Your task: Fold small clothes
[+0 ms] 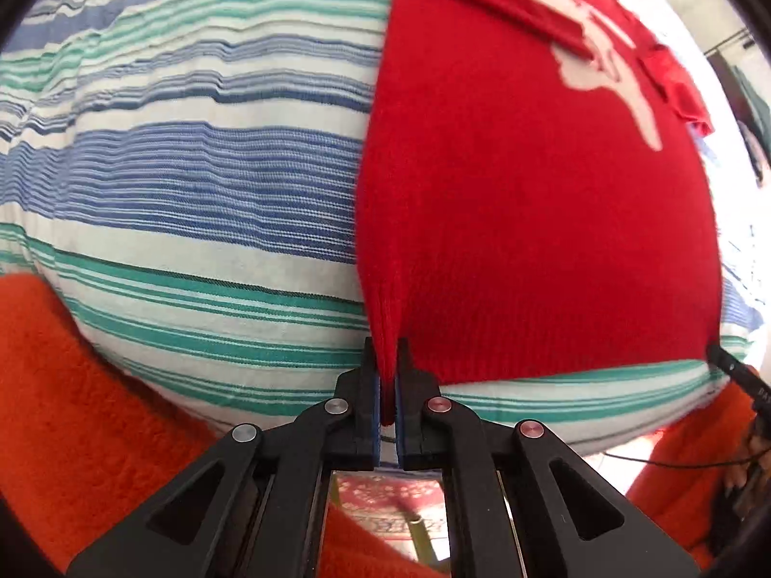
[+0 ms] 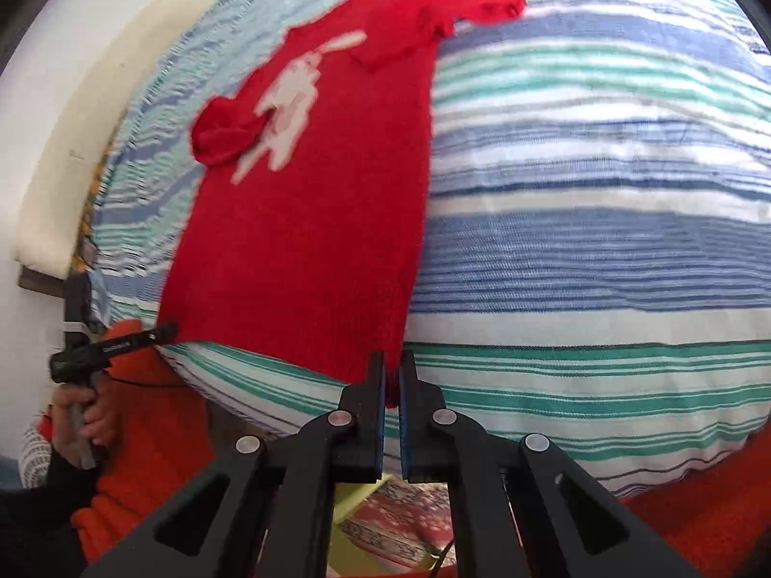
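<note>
While red knitted sweater (image 2: 299,241) lies on striped bed sheet (image 2: 602,241), left claw (image 1: 388,385) & right claw (image 2: 392,385) each clamp its bottom hem corners.

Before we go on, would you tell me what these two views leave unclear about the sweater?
- Red knitted sweater, left wrist view: neckline cut off by the top edge.
- White animal motif, right wrist view: blurred and partly covered by a folded sleeve.
- Sweater's underside: hidden against the striped blue-green bedcover.
</note>
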`<action>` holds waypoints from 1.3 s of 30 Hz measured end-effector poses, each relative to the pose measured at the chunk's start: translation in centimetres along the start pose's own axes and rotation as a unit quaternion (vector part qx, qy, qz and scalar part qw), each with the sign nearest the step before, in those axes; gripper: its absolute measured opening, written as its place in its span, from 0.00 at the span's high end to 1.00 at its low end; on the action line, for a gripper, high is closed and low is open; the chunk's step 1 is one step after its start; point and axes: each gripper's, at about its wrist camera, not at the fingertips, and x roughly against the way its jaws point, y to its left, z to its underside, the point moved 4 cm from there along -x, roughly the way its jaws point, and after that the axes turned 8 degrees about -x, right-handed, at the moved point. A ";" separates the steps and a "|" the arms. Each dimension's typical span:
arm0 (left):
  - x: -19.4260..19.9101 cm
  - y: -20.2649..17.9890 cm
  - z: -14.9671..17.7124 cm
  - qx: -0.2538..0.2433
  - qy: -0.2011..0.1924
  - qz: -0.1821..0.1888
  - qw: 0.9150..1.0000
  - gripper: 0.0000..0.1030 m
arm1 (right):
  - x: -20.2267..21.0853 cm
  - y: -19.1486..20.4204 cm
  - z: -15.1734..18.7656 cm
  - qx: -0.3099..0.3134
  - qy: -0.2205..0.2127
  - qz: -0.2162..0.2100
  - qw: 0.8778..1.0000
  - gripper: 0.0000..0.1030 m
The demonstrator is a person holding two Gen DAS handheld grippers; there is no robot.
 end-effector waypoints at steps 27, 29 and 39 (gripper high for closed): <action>-1.5 -0.4 -0.1 0.069 0.073 -0.078 0.992 0.00 | -2.5 3.3 0.7 0.132 -0.041 0.175 0.975 0.84; -0.8 0.2 0.0 0.072 0.076 -0.074 0.992 0.02 | -2.5 3.3 0.7 0.131 -0.041 0.174 0.975 0.82; 10.3 0.6 -0.1 0.076 -0.121 -0.021 0.990 0.10 | 2.4 0.9 1.4 0.067 -0.055 0.169 0.982 0.32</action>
